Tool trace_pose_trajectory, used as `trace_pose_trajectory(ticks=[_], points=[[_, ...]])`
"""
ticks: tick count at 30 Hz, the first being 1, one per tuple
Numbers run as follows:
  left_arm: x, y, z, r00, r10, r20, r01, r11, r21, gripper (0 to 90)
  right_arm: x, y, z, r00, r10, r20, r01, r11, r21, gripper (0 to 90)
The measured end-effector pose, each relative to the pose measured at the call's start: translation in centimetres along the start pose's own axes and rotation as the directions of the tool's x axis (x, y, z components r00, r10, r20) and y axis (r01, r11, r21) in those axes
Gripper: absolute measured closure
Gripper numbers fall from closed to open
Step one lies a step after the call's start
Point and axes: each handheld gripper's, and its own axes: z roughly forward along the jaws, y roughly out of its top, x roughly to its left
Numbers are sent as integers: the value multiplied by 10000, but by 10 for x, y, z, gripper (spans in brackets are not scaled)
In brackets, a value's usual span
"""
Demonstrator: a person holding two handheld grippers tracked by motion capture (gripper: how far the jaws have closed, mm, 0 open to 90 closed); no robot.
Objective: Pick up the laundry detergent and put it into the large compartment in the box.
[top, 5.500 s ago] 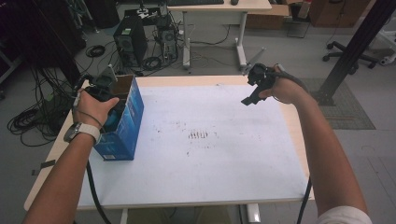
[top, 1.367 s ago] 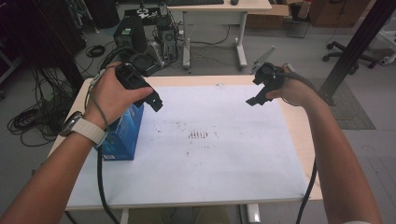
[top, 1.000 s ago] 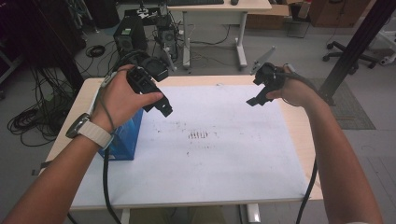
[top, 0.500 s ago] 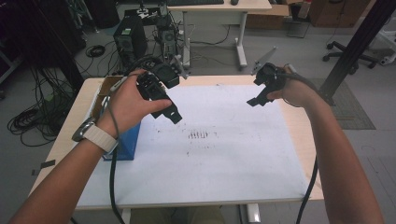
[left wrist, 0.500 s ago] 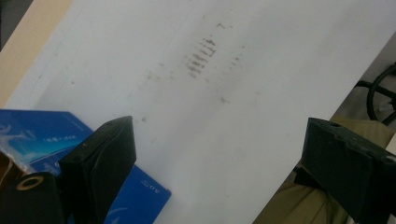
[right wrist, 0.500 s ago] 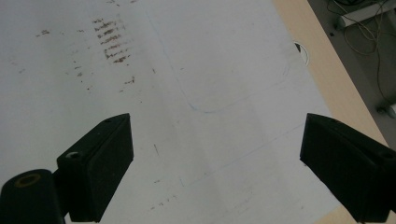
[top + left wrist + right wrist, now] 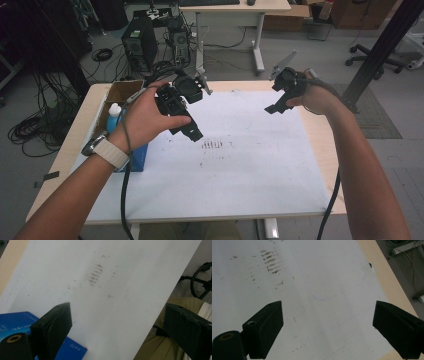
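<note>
Left gripper [image 7: 192,132] is held in the air over the white sheet [image 7: 240,165], up near its left part and just right of the blue box [image 7: 136,155]; its jaws are spread wide with nothing between them, and the left gripper view looks down past them on the sheet's dark smudges [image 7: 96,273] and a corner of the box. The box stands at the table's [image 7: 320,135] left edge, top flaps open, with a white bottle with a blue cap [image 7: 114,111] sticking up inside. Right gripper [image 7: 272,107] hangs over the sheet's far right corner, jaws also wide apart and empty, well apart from the box
</note>
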Motion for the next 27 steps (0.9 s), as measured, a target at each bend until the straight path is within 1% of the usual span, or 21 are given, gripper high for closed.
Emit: trace_pose_trajectory(ticks=[7,11,16,20,27], points=[[-4,0,2,9999,152,26,-152,9999,-42,94,2,3,1,10000,-34,-21,34,10000,-37,97],[-6,1,7,9995,315,83,-314,9995,-104,94,2,3,3,10000,-82,-52,82,10000,8,97],[-8,1,8,9985,521,156,-517,9984,-234,94,2,4,4,9999,-89,-53,89,10000,15,96],[-10,2,11,9974,694,179,-690,9973,-237,91,3,4,3,10000,-66,-29,66,10000,-9,97],[-12,2,18,9966,793,242,-785,9964,-326,90,4,4,2,10000,-78,-27,78,10000,-6,96]])
